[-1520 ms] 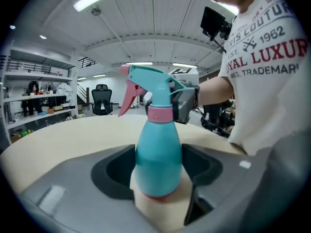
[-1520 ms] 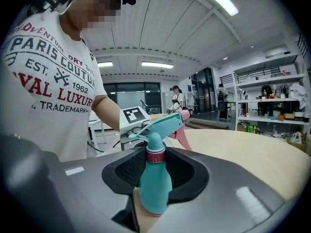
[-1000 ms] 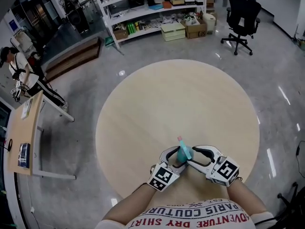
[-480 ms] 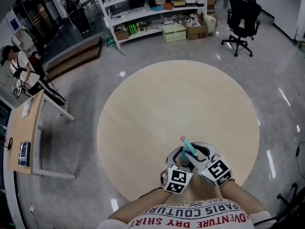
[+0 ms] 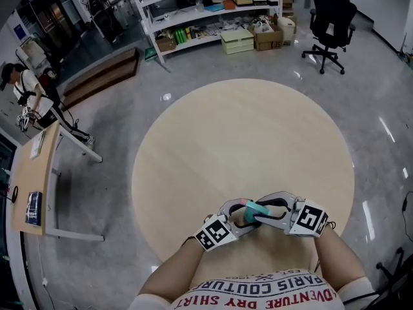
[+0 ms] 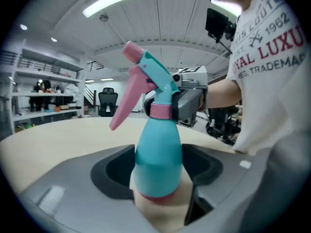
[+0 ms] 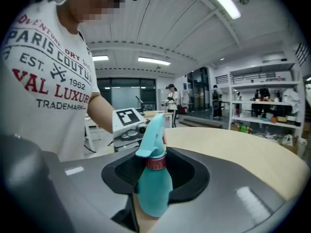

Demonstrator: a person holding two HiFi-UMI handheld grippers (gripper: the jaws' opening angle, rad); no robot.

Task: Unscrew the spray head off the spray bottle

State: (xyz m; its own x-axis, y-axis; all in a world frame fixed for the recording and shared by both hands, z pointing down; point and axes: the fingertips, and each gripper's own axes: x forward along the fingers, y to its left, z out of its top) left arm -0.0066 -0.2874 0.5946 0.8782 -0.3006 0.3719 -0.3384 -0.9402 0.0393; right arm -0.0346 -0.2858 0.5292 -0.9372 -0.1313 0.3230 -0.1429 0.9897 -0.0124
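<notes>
A teal spray bottle [image 5: 255, 208] with a pink collar and pink trigger stands near the table's front edge, between both grippers. My left gripper [image 5: 240, 214] is shut on the bottle's wide body [image 6: 158, 154] just above its pink base. The spray head [image 6: 151, 76] rises above those jaws, trigger to the left. My right gripper [image 5: 266, 210] comes in from the other side. Its jaws have just been closing with the pink collar [image 7: 155, 163] between them, and they now press on it. Seen from the left gripper view, the right gripper [image 6: 164, 108] clamps the neck.
The round beige table [image 5: 245, 134] stretches away beyond the grippers. A black office chair [image 5: 330, 18], shelves with boxes [image 5: 213, 11] and a side desk [image 5: 35, 179] stand around it on the floor. A person [image 5: 29, 95] is at the far left.
Both hands have rolled and spread apart: the left marker cube has gone left, the right one right. The bottle's head now leans to the left in the head view.
</notes>
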